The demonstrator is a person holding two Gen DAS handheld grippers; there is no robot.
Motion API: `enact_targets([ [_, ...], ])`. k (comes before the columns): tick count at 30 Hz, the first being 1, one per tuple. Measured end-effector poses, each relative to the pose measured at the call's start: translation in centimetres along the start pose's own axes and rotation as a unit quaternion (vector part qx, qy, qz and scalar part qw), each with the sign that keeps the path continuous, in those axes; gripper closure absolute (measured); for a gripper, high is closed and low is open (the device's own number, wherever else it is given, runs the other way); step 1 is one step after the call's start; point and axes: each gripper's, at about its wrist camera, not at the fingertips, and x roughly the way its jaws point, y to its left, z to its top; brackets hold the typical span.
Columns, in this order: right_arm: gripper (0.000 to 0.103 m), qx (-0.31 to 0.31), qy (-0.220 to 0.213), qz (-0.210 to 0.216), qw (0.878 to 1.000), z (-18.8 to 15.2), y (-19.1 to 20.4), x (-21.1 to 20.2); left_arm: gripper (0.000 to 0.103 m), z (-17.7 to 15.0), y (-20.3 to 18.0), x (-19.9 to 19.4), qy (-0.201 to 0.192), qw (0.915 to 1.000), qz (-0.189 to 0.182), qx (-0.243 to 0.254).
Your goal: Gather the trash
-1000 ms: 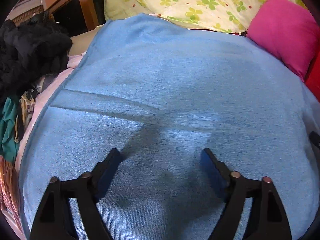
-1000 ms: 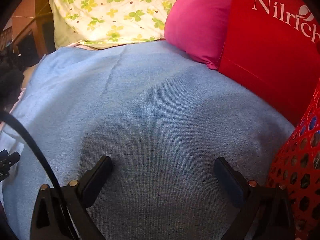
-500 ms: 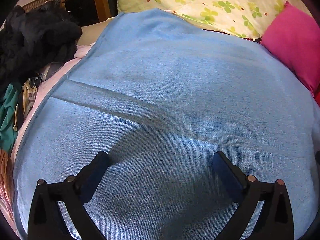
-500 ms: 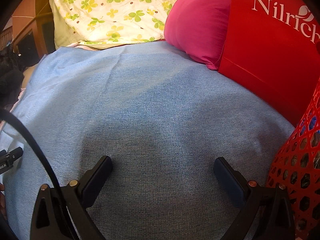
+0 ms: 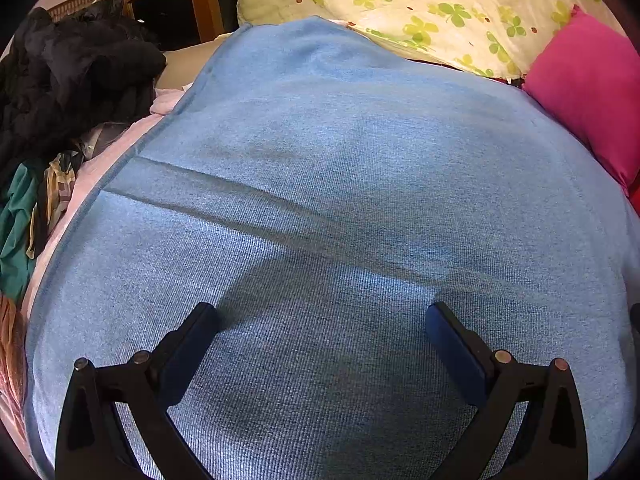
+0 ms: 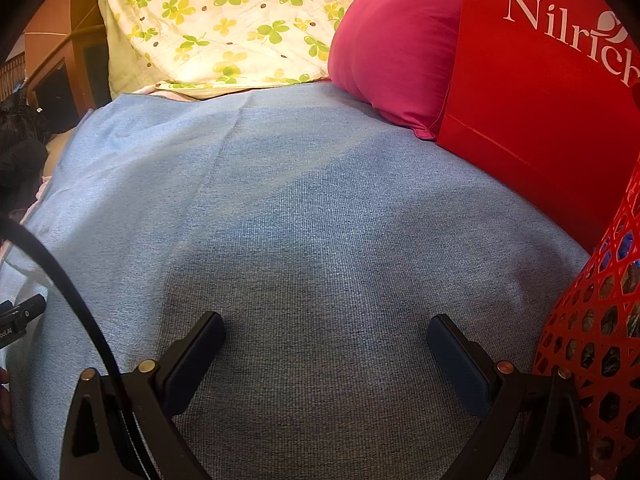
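My left gripper (image 5: 320, 320) hangs over the blue blanket (image 5: 340, 168), jaws spread wide with only bare cloth between them; they have just been opening out to this width. A long crease in the blanket runs across ahead of the jaws, from far left toward near right. Beyond the left jaw, off the blanket's edge: a heap of black clothing (image 5: 72, 68) and some green and patterned fabric (image 5: 16, 224). Far ahead: a clover-print quilt (image 5: 420, 4). Ahead and to the right: a pink pillow (image 5: 592, 88).

My right gripper (image 6: 326, 330) is also held over the blanket, jaws wide apart, nothing between them. Just outside the right jaw stands a red mesh basket (image 6: 592, 320); dark items show through its holes, too small to identify. Ahead of the basket, a red bag (image 6: 540, 92) with white lettering touches the pink pillow. A black cable (image 6: 68, 280) crosses outside the left jaw.

No loose trash visible on the blanket in either view.
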Motion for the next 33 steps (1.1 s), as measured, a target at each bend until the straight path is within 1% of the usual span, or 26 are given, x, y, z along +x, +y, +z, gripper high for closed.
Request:
enact_targets([
  [15, 0.0, 0.0, 0.0, 0.0, 1.0, 0.02, -0.03, 0.02, 0.0, 0.07, -0.19, 0.2, -0.003, 1.0, 0.008, 0.003],
  [33, 0.0, 0.0, 0.0, 0.0, 1.0, 0.03, 0.03, 0.0, 0.0, -0.01, 0.01, 0.3, -0.007, 1.0, -0.001, -0.002],
])
